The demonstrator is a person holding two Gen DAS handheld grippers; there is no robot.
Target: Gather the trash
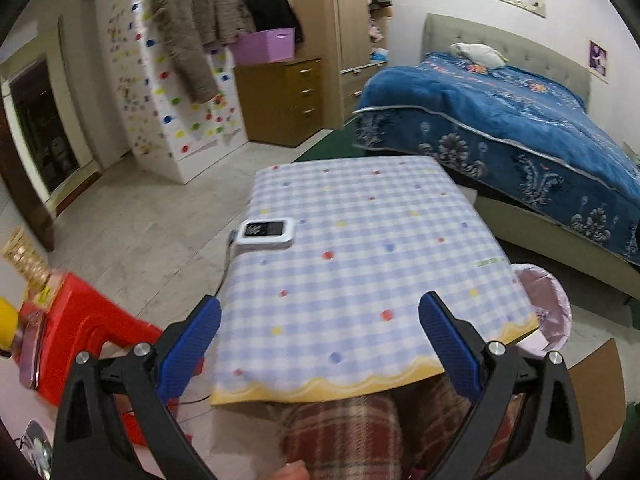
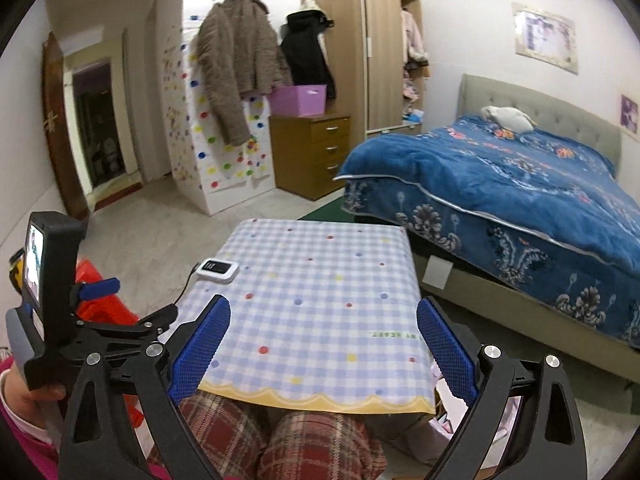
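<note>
A small table with a blue checked, dotted cloth (image 1: 360,240) stands in front of me; it also shows in the right wrist view (image 2: 320,300). No loose trash shows on it. A bin lined with a pink bag (image 1: 548,308) stands at the table's right near corner. My left gripper (image 1: 320,328) is open and empty above the table's near edge. My right gripper (image 2: 324,332) is open and empty above the near edge too. The left gripper's body (image 2: 52,280) shows at the left of the right wrist view.
A white device with a dark screen and a cable (image 1: 266,233) lies at the table's left edge, also in the right wrist view (image 2: 218,269). A red stool (image 1: 80,336) stands left. A bed with a blue cover (image 2: 500,184) is on the right. Drawers (image 2: 316,152) stand behind.
</note>
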